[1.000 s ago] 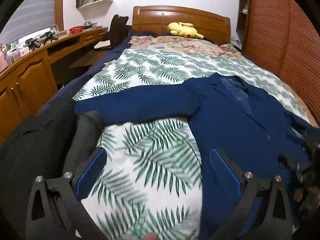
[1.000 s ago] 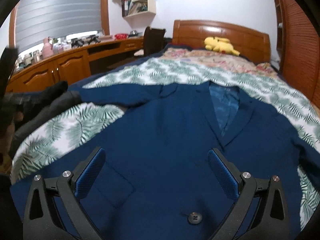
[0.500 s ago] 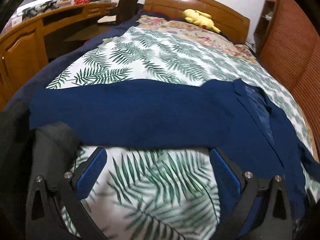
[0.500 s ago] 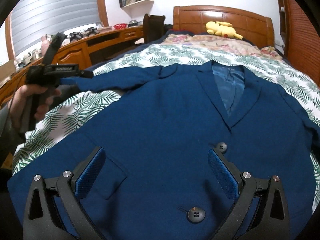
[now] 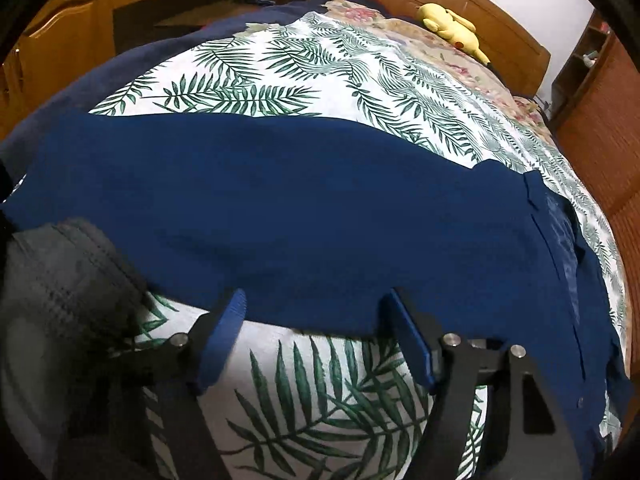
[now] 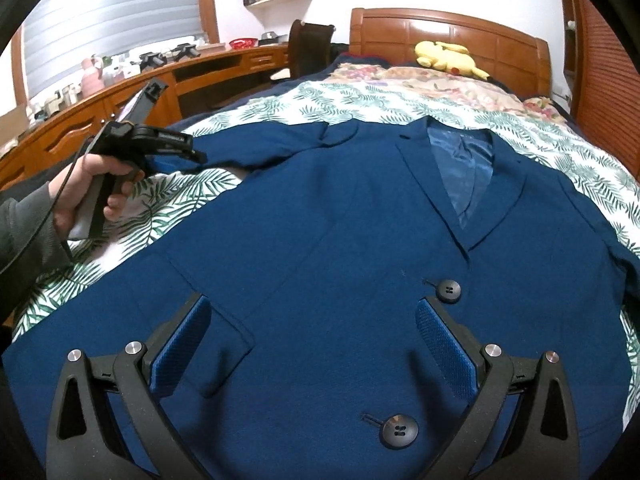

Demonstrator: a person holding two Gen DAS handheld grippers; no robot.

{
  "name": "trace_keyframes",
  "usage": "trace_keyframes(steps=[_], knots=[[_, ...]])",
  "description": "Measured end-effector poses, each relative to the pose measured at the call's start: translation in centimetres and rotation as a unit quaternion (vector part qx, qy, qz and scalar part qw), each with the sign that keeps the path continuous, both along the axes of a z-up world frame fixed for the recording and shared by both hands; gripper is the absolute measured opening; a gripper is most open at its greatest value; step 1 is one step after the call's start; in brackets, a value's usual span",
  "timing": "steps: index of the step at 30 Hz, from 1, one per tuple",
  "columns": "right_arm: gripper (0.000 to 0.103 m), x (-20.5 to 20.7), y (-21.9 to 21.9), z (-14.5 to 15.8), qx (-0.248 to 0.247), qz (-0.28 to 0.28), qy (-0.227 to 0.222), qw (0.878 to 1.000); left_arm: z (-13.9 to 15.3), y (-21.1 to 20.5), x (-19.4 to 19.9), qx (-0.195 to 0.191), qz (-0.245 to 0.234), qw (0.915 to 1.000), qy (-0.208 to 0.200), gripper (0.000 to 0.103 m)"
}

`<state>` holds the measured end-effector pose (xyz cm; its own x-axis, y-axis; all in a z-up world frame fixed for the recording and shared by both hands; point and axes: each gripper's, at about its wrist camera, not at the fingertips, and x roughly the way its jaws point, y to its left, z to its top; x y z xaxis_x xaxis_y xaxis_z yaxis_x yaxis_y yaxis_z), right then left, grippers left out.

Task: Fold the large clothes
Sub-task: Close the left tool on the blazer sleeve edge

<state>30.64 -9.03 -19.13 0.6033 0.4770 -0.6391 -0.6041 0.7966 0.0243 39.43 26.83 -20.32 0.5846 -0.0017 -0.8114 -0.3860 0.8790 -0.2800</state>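
Navy woven blazer (image 6: 320,240) flat | left hand-held gripper (image 5: 316,320) closing at sleeve edge | right hand-held gripper (image 6: 312,340) apart

Jacket (image 6: 320,248) flat on bed (image 6: 400,100), sleeve (image 5: 240,200) stretched left; plush toy (image 6: 448,58) behind, by headboard (image 6: 440,28).

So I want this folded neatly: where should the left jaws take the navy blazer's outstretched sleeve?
Grip the navy blazer's outstretched sleeve at its near lower edge, coming from the foot of the bed. It lies flat across the leaf-print bedspread, and the left gripper, jaws closing, already straddles that edge.
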Motion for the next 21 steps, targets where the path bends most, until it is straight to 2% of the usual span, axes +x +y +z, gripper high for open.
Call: trace_keyframes(steps=[5,9,15,16,18,19,21], knots=[[0.103,-0.1,0.1,0.0,0.001,-0.001,-0.001,1.000,0.0,-0.4,-0.7,-0.005,0.010,0.9999,0.012,0.071],[0.103,0.0,0.2,0.1,-0.001,-0.001,-0.002,1.000,-0.1,-1.2,-1.1,0.008,0.006,0.9997,0.022,0.071],[0.103,0.0,0.2,0.1,-0.002,-0.001,-0.002,1.000,-0.3,-0.8,0.1,-0.002,0.008,0.9999,0.012,0.068],[0.103,0.0,0.2,0.0,-0.002,-0.001,-0.002,1.000,-0.2,-0.6,0.3,-0.001,0.010,0.9999,0.007,0.064],[0.103,-0.2,0.4,0.0,-0.004,-0.001,-0.002,1.000,-0.2,-0.4,0.6,0.015,0.016,0.9997,0.007,0.040],[0.103,-0.2,0.3,0.0,-0.004,-0.001,-0.003,1.000,-0.2,-0.3,0.8,0.023,0.018,0.9995,0.008,0.035],[0.103,-0.3,0.4,0.0,-0.005,-0.001,-0.001,1.000,-0.2,-0.3,1.0,0.032,0.018,0.9993,0.006,0.016]])
